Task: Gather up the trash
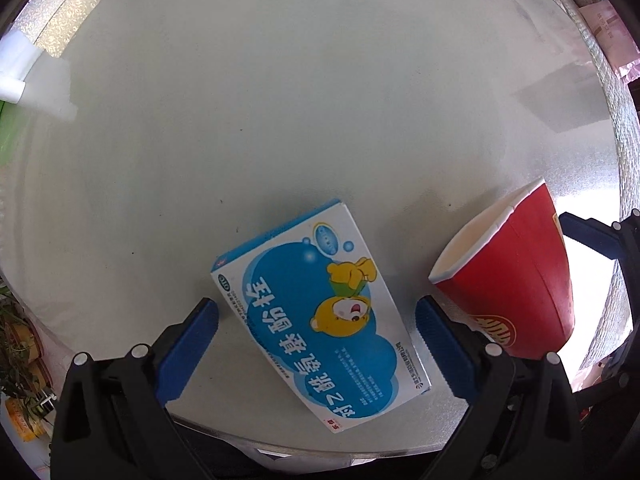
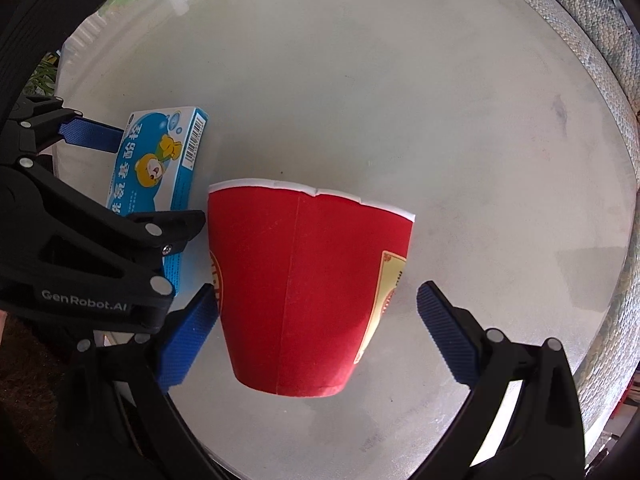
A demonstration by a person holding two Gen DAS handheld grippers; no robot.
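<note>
A blue and white medicine box [image 1: 324, 316] with a cartoon bear lies flat on the round glass table [image 1: 280, 100]. My left gripper [image 1: 316, 320] is open, with a blue finger on each side of the box and apart from it. A crushed red paper cup [image 2: 308, 292] lies on its side, mouth pointing away. My right gripper [image 2: 318, 320] is open around the cup, its left pad [image 2: 188, 340] close to the cup wall. The cup also shows in the left wrist view [image 1: 516, 276], and the box in the right wrist view [image 2: 160, 184].
The table's front edge lies just under both grippers. A woven textured rim [image 2: 600, 60] runs along the table's right side. A white object [image 1: 16, 64] stands at the far left edge. Plants [image 1: 16, 340] show below the table on the left.
</note>
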